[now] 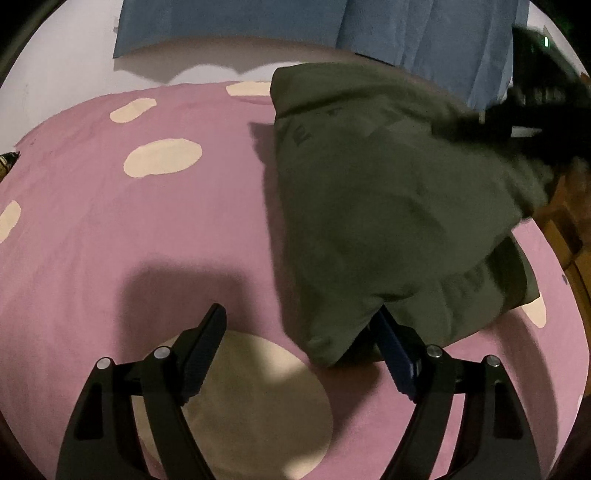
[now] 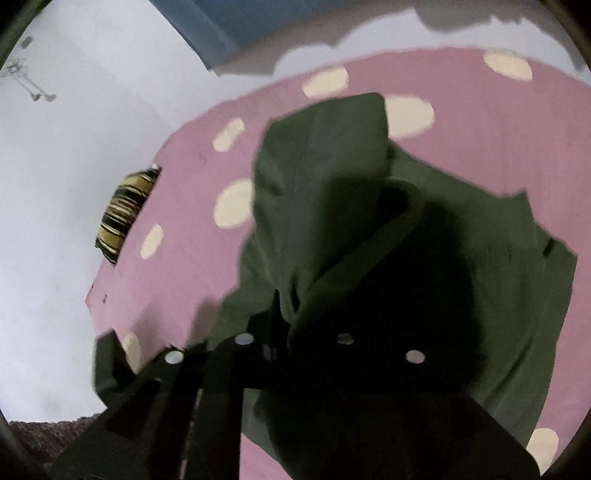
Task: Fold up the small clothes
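Observation:
A dark olive-green garment [image 1: 388, 206] lies partly lifted on a pink bed sheet with cream spots [image 1: 147, 221]. My left gripper [image 1: 301, 314] is open just above the sheet; the garment's near corner hangs against its right finger [image 1: 395, 347]. In the right wrist view the same garment [image 2: 332, 177] is bunched and raised. My right gripper [image 2: 284, 306] is shut on a fold of the garment and holds it up over the sheet [image 2: 184, 240]. The right gripper shows as a dark blurred shape at the far right of the left wrist view [image 1: 517, 122].
A blue curtain [image 1: 406, 33] hangs along the white wall behind the bed. A striped yellow and black cushion [image 2: 123, 214] sits at the bed's left edge. A wooden floor or furniture [image 1: 569, 229] shows beyond the bed's right edge.

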The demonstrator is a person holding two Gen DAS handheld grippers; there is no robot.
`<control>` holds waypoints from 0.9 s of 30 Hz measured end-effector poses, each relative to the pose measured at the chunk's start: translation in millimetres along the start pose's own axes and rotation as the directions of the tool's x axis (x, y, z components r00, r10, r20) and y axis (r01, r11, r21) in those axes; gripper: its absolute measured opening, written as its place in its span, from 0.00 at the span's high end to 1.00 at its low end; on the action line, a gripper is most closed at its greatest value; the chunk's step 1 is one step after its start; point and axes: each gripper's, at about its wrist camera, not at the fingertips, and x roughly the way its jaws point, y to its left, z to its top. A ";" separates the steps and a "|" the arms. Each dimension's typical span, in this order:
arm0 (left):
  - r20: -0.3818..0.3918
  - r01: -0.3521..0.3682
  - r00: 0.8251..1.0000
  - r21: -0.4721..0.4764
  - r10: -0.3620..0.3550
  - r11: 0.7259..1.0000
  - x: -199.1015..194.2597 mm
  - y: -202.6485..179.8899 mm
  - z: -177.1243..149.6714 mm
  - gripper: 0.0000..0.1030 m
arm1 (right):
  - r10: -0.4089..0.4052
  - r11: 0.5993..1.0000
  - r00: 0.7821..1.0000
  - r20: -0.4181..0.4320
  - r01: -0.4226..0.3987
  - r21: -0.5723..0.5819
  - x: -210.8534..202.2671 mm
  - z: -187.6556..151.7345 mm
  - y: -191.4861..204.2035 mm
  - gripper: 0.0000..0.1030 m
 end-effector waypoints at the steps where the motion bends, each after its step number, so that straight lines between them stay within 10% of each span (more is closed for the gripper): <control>1: 0.004 -0.003 1.000 0.003 0.003 1.000 -1.5 -0.9 -0.4 0.23 | 0.006 1.000 1.000 0.020 -0.006 -0.010 -4.3 4.2 6.0 0.92; 18: 0.136 -0.123 0.978 -0.239 0.158 0.963 -46.3 -2.7 -8.7 0.23 | 0.049 0.997 0.987 0.151 -0.039 -0.067 -36.7 28.7 59.8 0.94; 27: 0.173 -0.150 0.967 -0.215 0.188 0.965 -48.8 -12.1 -9.5 0.23 | 0.057 0.998 0.983 0.175 -0.048 -0.051 -43.3 26.9 59.8 0.94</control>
